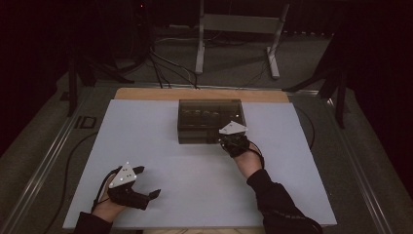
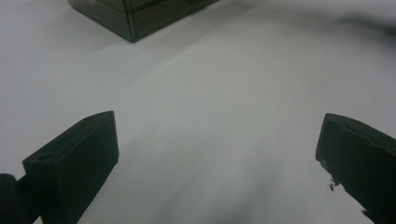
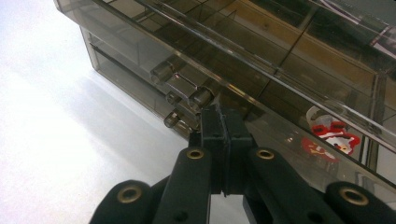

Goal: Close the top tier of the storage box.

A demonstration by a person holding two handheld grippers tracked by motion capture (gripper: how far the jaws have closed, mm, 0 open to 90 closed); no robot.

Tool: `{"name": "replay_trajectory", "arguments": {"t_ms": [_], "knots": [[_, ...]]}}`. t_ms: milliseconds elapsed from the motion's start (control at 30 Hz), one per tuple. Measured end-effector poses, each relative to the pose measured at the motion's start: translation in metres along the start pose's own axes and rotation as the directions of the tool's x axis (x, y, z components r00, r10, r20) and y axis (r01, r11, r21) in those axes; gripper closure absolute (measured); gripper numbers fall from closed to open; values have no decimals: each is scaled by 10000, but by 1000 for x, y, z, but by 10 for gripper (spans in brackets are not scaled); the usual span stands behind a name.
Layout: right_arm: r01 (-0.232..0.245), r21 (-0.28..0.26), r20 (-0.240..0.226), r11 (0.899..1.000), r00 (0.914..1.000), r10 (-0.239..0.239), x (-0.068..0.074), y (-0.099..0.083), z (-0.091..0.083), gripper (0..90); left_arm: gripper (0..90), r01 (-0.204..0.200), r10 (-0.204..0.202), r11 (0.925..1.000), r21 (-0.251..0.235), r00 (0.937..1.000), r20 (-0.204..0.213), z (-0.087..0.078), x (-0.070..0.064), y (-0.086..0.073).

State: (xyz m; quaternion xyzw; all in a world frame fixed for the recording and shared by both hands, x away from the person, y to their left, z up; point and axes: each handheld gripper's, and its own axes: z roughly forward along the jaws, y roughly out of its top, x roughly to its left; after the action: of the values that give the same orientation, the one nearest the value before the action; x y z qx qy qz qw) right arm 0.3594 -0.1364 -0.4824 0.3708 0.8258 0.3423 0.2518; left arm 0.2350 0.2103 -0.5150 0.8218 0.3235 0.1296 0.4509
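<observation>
I see a white board (image 1: 160,146) over wood, dark room. Left gripper (image 1: 146,181) wide, idle. Right gripper (image 3: 223,122) pressed shut at the smoked drawer box (image 1: 199,113) latch (image 3: 184,88).

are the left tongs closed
No, the left tongs stand wide open over the bare table, with nothing between the jaws.

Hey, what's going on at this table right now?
A person is working at a white table with a hand-held gripper in each hand. The right hand-held gripper is closed at the front of a smoky clear plastic drawer box, right at a drawer handle; whether it actually grips the handle is unclear. The left hand-held gripper rests open near the table's front edge, holding nothing.
</observation>
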Motion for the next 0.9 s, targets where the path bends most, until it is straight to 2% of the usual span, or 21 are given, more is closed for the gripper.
{"name": "replay_trajectory", "arguments": {"t_ms": [900], "knots": [[-141, 190, 169, 9997, 9998, 138, -6, 6, 12, 900, 1, 1, -1, 10000, 1, 10000, 5, 0, 0, 0]]}}
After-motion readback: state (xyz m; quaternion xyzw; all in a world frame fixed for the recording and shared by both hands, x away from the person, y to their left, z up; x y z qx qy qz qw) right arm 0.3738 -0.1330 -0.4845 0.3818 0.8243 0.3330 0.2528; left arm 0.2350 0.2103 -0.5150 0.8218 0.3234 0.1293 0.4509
